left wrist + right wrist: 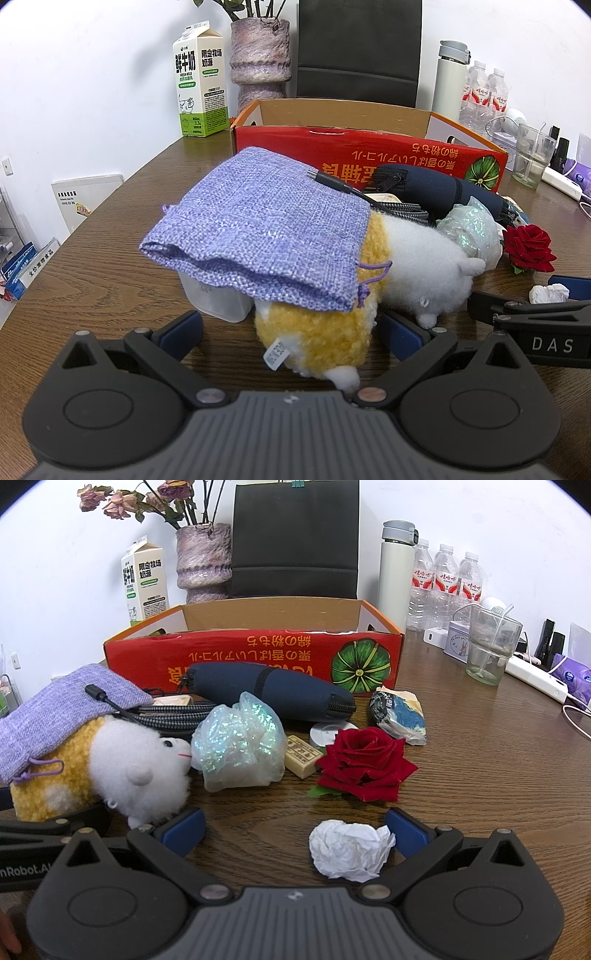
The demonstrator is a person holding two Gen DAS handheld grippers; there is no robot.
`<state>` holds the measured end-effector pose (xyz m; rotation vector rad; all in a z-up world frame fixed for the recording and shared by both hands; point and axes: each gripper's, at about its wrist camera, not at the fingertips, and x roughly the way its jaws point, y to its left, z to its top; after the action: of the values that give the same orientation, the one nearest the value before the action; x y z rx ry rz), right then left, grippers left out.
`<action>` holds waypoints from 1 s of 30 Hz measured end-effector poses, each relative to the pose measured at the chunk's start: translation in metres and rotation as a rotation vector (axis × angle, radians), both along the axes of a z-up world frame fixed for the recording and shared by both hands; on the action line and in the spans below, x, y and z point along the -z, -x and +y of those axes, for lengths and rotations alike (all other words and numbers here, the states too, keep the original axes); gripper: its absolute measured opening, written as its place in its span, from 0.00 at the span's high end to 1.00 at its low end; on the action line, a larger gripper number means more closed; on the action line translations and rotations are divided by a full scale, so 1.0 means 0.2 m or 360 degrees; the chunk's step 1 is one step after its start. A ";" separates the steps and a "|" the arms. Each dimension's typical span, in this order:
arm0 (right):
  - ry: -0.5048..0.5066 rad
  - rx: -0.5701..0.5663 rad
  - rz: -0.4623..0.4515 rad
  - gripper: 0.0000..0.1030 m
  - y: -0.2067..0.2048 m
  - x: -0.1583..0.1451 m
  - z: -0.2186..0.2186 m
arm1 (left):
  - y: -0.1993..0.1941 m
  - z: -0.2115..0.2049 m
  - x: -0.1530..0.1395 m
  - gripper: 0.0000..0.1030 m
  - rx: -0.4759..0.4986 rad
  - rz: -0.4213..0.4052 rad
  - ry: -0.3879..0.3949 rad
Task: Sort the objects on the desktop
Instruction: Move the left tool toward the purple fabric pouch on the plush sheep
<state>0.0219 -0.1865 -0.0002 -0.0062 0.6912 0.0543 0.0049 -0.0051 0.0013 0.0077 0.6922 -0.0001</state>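
Observation:
A yellow-and-white plush toy (pixel 332 325) lies on the brown table under a purple cloth pouch (pixel 266 229). My left gripper (pixel 291 330) is open, its fingers on either side of the plush's rear end. My right gripper (pixel 295 829) is open, with a crumpled white paper ball (pixel 351 849) between its fingers, close to the right one. Beyond lie a red rose (pixel 364 764), an iridescent bag (pixel 240 742), a navy zip case (pixel 273 690), a braided cable (pixel 166 714), a small beige block (pixel 303 756), a round white disc (pixel 327 733) and a crumpled wrapper (pixel 399 716). An open red cardboard box (pixel 258 657) stands behind them.
A milk carton (pixel 144 579), a purple vase (pixel 203 561), a black chair back (pixel 295 539), a white flask (pixel 397 572), water bottles (pixel 445 583), a glass (pixel 491 646) and a power strip (pixel 535 679) line the far side. A translucent plastic tub (pixel 218 299) sits under the pouch.

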 end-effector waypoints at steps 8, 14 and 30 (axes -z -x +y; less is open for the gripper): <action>0.0000 -0.0003 0.0000 0.00 0.00 0.00 0.00 | 0.02 -0.01 0.00 0.00 -0.0007 -0.0004 -0.0003; -0.0078 -0.0091 0.0019 0.00 0.13 -0.03 -0.08 | 0.28 -0.05 -0.04 0.00 0.0042 -0.0162 -0.0007; -0.0008 -0.0181 -0.0614 0.00 0.99 -0.17 -0.20 | 0.92 -0.07 -0.09 0.00 0.0150 -0.0553 0.0064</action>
<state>-0.1763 -0.2274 0.0339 -0.0498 0.3041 0.1596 -0.1796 -0.0194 0.0186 0.0019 0.3441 -0.1012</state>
